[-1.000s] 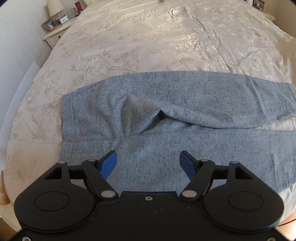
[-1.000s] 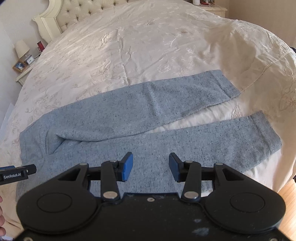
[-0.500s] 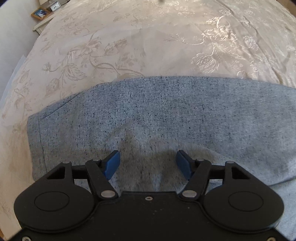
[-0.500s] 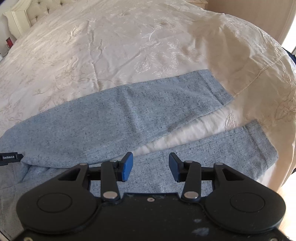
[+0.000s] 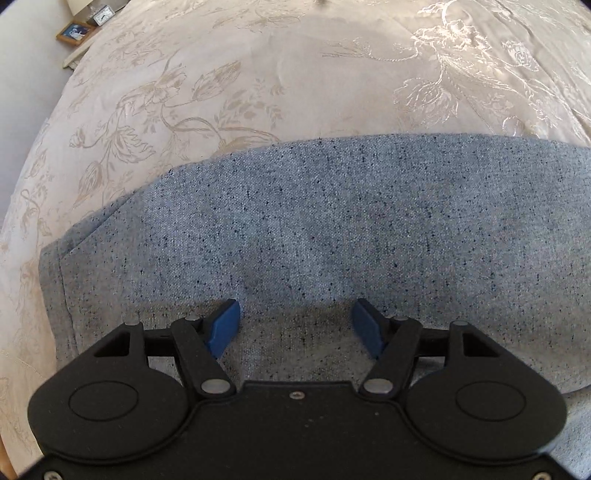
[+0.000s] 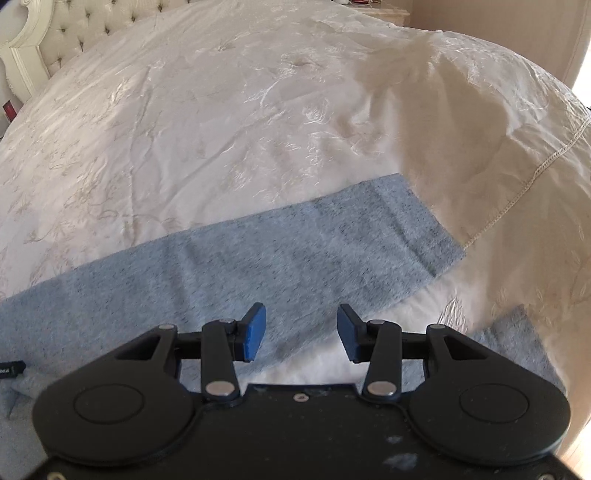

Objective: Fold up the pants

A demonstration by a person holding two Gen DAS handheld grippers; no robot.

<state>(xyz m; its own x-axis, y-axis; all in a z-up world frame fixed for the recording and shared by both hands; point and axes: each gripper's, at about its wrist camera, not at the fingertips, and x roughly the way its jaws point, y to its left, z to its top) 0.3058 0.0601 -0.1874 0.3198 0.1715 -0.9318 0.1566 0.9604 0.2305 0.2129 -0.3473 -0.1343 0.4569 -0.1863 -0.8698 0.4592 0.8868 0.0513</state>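
Observation:
Grey-blue speckled pants (image 5: 332, 229) lie flat on a cream embroidered bedspread (image 5: 258, 74). In the left wrist view my left gripper (image 5: 294, 328) is open and empty, low over the hip and waistband end. In the right wrist view the far leg (image 6: 258, 258) runs to its cuff at the right, and the near leg's cuff (image 6: 517, 332) shows at the lower right. My right gripper (image 6: 297, 332) is open and empty, just above the far leg's near edge.
A raised fold of the bedspread (image 6: 480, 129) with a stitched hem lies beside the far cuff. A tufted headboard (image 6: 55, 37) stands at the far left. A nightstand with a picture frame (image 5: 74, 31) and clock is at the upper left.
Both grippers moved forward and lower toward the pants. The left one now sits over the hip area and the right one over the far leg. Both stayed open.

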